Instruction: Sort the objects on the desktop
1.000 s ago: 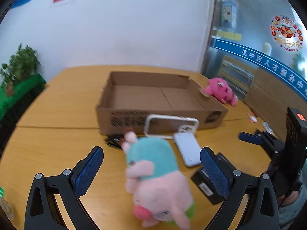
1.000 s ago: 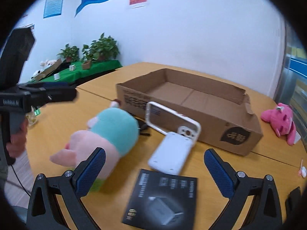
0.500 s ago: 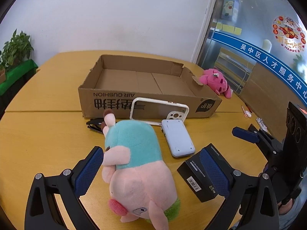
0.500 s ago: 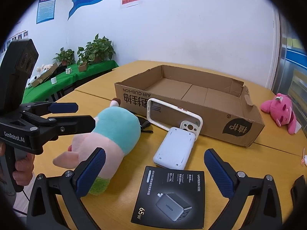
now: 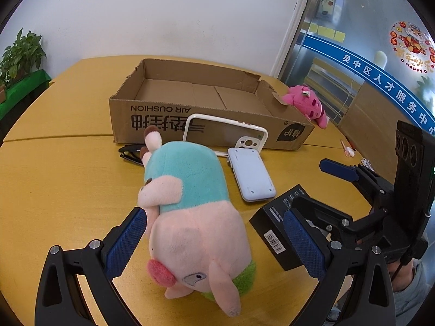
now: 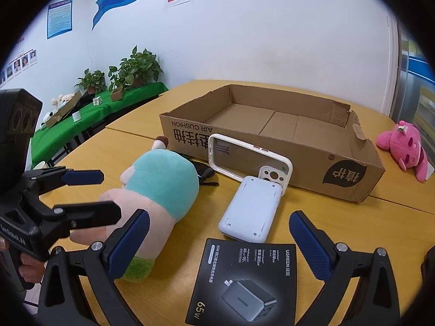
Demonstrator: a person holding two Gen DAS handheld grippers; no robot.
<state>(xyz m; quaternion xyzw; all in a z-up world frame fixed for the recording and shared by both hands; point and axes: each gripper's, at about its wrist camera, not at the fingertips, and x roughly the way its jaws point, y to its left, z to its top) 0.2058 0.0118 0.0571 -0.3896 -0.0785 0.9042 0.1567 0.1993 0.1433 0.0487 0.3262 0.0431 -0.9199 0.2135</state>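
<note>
A plush pig (image 5: 190,203) with a teal back lies on the yellow table, and my left gripper (image 5: 216,244) stands open with a finger on either side of its pink head end. From the right wrist view, the left gripper (image 6: 110,195) straddles the plush pig (image 6: 163,187). My right gripper (image 6: 218,244) is open above a black charger box (image 6: 244,279), holding nothing. A light blue flat device (image 6: 251,212) lies beyond that box. A white phone case (image 6: 244,157) leans on the open cardboard box (image 6: 350,179).
Black sunglasses (image 5: 130,153) lie between the pig and the cardboard box (image 5: 152,119). A pink plush (image 5: 307,103) rests at the box's far right corner. A green-covered table with potted plants (image 6: 136,70) stands to the left. A hand (image 6: 30,269) holds the left gripper's handle.
My left gripper has moved forward and down, so the plush pig now lies between its fingers. The right gripper has edged closer to the black charger box. Both stay open.
</note>
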